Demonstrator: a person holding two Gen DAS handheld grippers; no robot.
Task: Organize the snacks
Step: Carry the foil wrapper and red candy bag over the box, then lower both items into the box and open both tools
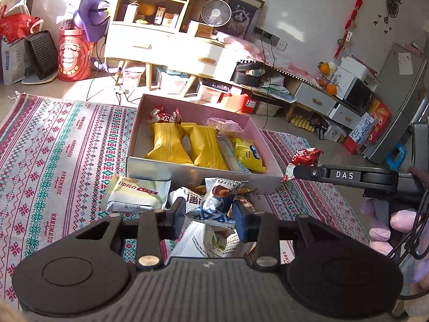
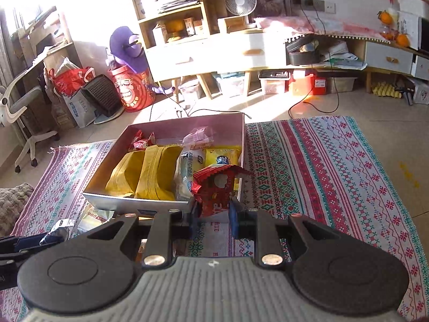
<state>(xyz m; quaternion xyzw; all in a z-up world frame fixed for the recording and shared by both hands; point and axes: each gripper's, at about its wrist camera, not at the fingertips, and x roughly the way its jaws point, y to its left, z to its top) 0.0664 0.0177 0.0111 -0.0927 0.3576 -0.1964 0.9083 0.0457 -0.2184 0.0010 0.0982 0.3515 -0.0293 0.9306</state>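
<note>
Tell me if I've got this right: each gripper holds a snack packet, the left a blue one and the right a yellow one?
Not quite. The right gripper holds a red packet, not yellow, as the right wrist view shows. The left gripper does hold the blue packet.

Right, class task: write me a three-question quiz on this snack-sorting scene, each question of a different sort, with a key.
1. True or false: the right gripper is shut on a red snack packet.
2. Which does the left gripper hold? A) a yellow pouch B) a blue and white snack packet C) nothing
3. Fill in: the two large yellow pouches lie inside the ___.

Key: 1 true; 2 B; 3 box
</note>
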